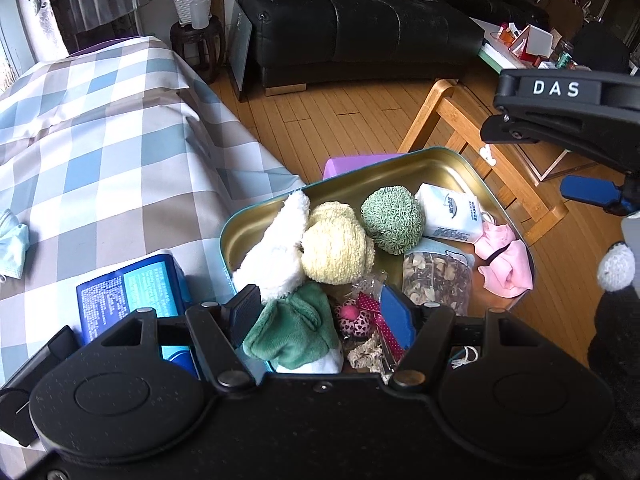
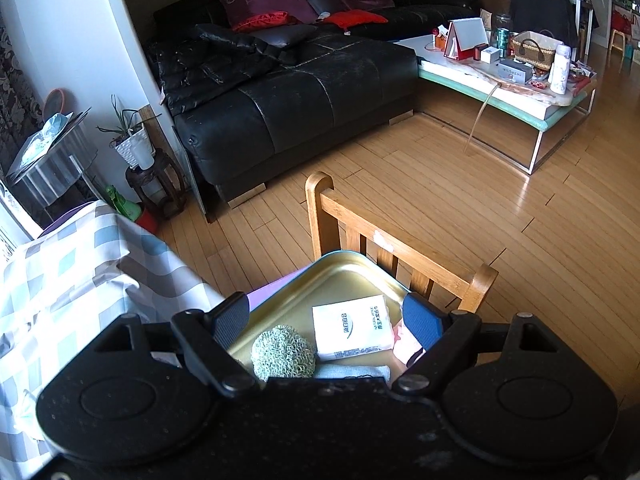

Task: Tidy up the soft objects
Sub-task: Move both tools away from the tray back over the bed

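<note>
A living room with a bamboo-plank floor (image 2: 440,200), a black leather sofa (image 2: 288,92) and a cluttered glass coffee table (image 2: 516,92) lies behind a table under a blue, grey and white checked cloth (image 1: 100,152). Just beside the cloth's edge a gold-lined tin tray (image 1: 400,168) rests in front of a wooden chair back (image 2: 400,248), over something purple (image 1: 352,162). The left gripper (image 1: 320,316) hangs over the near end of the tray with its fingers spread wide; a green plush cloth (image 1: 292,328) lies between them, but whether either pad touches it cannot be told. Beyond it in the tray sit a white fleece piece (image 1: 280,248), a yellow towelling bundle (image 1: 336,248), a green knitted ball (image 1: 392,220), a white packet (image 1: 450,214), a pink cloth (image 1: 502,264), a clear bag of dried pieces (image 1: 434,280) and a pink spotted trinket (image 1: 354,320), this last half hidden by the fingers. The right gripper (image 2: 328,320) is also wide open and holds nothing, poised above the tray's far end over the ball and packet; its body hides the near half of the tray in its own view. A blue packet (image 1: 132,292) and a crumpled face mask (image 1: 14,248) lie on the cloth, the mask cut off at the frame edge.
</note>
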`<action>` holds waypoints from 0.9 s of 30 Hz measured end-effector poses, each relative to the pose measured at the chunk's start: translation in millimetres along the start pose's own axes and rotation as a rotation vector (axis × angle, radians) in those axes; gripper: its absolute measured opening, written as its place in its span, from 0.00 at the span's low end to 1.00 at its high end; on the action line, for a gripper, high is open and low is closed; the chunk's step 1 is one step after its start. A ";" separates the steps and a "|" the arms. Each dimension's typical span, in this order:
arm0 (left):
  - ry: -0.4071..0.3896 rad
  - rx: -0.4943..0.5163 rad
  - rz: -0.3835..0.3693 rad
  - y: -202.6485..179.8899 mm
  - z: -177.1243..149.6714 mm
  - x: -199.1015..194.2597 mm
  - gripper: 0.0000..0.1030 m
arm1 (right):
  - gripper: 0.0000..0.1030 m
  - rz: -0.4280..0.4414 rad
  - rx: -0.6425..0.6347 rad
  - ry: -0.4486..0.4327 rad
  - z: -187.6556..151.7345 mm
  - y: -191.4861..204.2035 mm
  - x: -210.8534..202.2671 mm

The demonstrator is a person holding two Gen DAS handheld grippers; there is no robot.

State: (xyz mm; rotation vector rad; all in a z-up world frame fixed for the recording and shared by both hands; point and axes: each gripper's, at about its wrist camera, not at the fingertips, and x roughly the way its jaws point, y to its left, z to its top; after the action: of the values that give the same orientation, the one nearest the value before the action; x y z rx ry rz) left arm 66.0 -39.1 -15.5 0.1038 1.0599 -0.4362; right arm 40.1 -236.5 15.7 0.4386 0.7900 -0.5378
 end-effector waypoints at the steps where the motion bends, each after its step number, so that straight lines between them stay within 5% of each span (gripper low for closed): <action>1: -0.002 -0.004 -0.001 0.7 -0.2 -1.7 0.60 | 0.82 0.000 -0.001 0.000 0.0 -0.1 0.0; 27: -0.059 -0.104 0.058 55.9 -23.6 -56.5 0.61 | 0.81 0.006 -0.065 0.018 -15.1 2.2 -1.6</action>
State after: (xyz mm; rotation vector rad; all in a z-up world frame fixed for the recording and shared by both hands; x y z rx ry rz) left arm 45.5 35.4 14.6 0.0293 1.0173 -0.3289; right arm 32.2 -226.0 7.8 0.3860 0.8211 -0.5015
